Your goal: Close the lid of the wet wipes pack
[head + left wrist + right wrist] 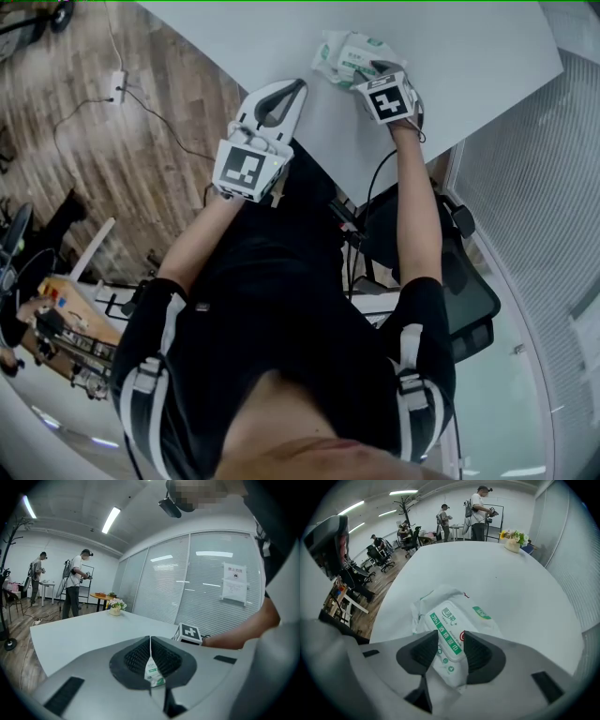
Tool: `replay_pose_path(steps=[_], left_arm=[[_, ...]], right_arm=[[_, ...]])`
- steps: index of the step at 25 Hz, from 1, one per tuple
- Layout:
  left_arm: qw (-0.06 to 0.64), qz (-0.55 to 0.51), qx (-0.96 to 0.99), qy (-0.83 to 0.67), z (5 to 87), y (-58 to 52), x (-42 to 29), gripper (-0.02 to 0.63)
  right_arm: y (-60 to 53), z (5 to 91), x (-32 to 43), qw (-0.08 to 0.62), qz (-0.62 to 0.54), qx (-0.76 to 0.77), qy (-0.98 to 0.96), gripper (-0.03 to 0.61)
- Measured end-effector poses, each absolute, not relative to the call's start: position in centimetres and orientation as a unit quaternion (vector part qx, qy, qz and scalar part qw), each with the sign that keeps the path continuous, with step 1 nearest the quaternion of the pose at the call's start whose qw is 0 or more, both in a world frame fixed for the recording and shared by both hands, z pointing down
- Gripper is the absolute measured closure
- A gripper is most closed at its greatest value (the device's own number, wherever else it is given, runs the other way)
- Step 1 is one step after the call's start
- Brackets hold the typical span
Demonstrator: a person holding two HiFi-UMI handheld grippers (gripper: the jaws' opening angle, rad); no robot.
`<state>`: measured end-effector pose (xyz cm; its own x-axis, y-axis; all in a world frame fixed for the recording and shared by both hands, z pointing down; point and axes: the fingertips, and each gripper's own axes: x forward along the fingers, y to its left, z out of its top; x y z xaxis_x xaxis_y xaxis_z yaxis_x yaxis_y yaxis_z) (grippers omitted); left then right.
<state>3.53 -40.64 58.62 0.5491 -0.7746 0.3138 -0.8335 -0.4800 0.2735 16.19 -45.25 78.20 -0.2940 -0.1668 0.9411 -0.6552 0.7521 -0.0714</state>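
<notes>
The wet wipes pack (450, 616) lies on the white table (487, 569) near its edge. Only the right gripper view gives us its lid: white, lying flat, with a green band reading "75%" and "Alcohol Wipes". Above it we see the right gripper (450, 635), jaws wide apart. The left gripper (150, 641), jaws together, shows us a mere sliver.
</notes>
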Motion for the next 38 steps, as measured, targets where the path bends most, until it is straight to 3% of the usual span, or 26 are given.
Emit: replay_pose_path(steps=[3, 6, 15, 20, 29, 38], left_arm=[[0.190, 0.067, 0.861, -0.467, 56.6, -39.2, 3.1, 0.589], [0.182, 0.053, 0.863, -0.469, 50.9, -36.7, 1.1, 0.589], [0.121, 0.011, 0.888, -0.443, 43.5, -28.6, -0.1, 0.589], [0.108, 0.007, 0.895, -0.432, 41.6, -23.8, -1.0, 0.589], [0.100, 0.012, 0.892, -0.442, 38.3, -18.5, -0.6, 0.589], [0.104, 0.010, 0.887, -0.449, 38.9, -16.3, 2.0, 0.589]], right_arm=[[-44.5, 77.1, 16.2, 0.520, 0.236, 0.276, -0.773, 0.393], [-42.8, 70.2, 15.1, 0.479, 0.219, 0.333, -0.782, 0.393], [-32.8, 51.5, 17.9, 0.204, 0.150, 0.582, -0.773, 0.420], [-24.3, 45.6, 18.5, 0.097, 0.143, 0.632, -0.756, 0.505], [-14.7, 40.0, 17.4, 0.039, 0.126, 0.643, -0.754, 0.540], [-11.9, 40.4, 17.5, 0.046, 0.128, 0.614, -0.777, 0.546]])
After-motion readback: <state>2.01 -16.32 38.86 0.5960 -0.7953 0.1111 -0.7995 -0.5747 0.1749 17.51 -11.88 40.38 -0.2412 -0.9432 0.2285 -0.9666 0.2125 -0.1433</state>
